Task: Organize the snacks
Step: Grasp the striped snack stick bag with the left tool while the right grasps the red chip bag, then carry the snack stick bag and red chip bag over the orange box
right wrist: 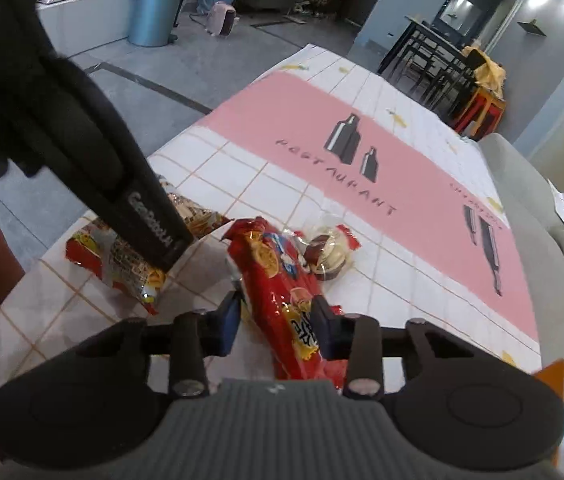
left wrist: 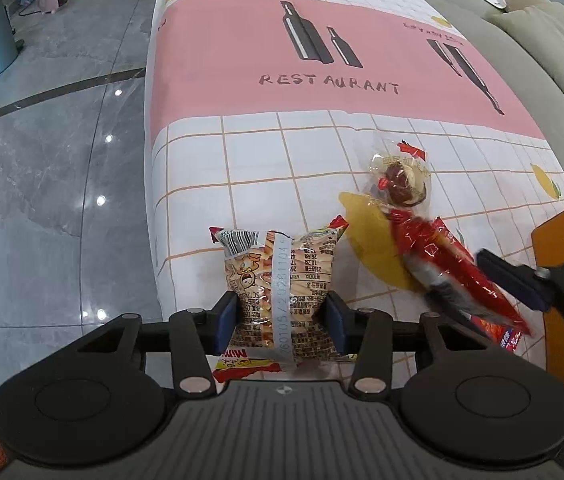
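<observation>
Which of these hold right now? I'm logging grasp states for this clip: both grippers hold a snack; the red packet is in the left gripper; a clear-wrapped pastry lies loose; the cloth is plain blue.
1. Both grippers hold a snack: true. The left gripper grips the fries snack bag; the right gripper grips the red packet.
2. The red packet is in the left gripper: false, it is in the right.
3. A clear-wrapped pastry lies loose: true.
4. The tablecloth is plain blue: false, it is pink and white with a grid.
</observation>
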A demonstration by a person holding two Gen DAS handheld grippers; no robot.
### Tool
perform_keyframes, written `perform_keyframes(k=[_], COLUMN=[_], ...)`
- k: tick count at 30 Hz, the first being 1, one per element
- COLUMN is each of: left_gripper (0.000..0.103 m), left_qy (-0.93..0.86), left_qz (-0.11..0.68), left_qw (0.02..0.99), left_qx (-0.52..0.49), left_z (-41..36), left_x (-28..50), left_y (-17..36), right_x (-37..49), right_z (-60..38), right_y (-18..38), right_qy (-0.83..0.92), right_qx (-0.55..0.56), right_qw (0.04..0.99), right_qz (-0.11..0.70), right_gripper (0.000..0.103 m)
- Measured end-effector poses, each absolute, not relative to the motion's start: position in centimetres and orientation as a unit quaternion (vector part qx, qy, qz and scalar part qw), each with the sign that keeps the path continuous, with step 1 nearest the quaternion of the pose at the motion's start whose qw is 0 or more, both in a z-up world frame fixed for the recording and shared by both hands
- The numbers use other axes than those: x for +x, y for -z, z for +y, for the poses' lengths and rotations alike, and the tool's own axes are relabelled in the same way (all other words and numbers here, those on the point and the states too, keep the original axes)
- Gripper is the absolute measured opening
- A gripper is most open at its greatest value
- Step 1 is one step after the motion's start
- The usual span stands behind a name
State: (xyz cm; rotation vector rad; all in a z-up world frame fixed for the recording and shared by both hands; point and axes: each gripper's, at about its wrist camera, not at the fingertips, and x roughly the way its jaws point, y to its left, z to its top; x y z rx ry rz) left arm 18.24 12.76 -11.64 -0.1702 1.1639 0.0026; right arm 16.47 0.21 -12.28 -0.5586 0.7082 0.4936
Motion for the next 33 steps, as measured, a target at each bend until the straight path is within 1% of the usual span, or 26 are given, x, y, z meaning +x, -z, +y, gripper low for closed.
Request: perform_keyframes(k=[2,3,9,13,17,22,33], left_gripper=[0.050,0.049,0.046,0.046,0.046,0.045,0.044], left_qy=[0.005,0.009,0.035,0.042,0.038,0.058,0.097], left_qz=[0.547,0.545,0.533,0.523,0.511,0.498,0.473], left_qw=[0.833,0.835,0.844,0.851,0.858,0.865,0.874], left_qx=[-0.076,-0.072,-0.043,-0.010,0.023,0.032,0.058], left_z=[12.5,12.3,10.6,8.8,6.6,4.3,-0.7], left_x=[18.0,17.9,16.4,14.7,12.8,10.4,6.6], left_y=[11.5,11.5,10.5,9.5,8.1,6.2,1.9], right_x=[15.9,15.6,13.9,12.2,9.6,7.5,3.4], right_z=[-0.4,-0.8,-3.5,-4.9,-6.3,-8.1,-12.7], right_y=[11.4,10.9,8.6,7.8,6.9,5.7,2.1], right_qy=[-0.225,-0.217,-0.195,-0.178,-0.169,-0.156,-0.126], right_qx=[-0.251,-0.242,-0.143,-0.103,-0.087,-0.081,-0.032], right_qw=[0.879,0.883,0.898,0.905,0.912,0.920,0.941], right_qz=[0.337,0.339,0.367,0.373,0.364,0.350,0.313], right_gripper=[0.026,0.020,0.020,0.020,0.020,0.020,0.020])
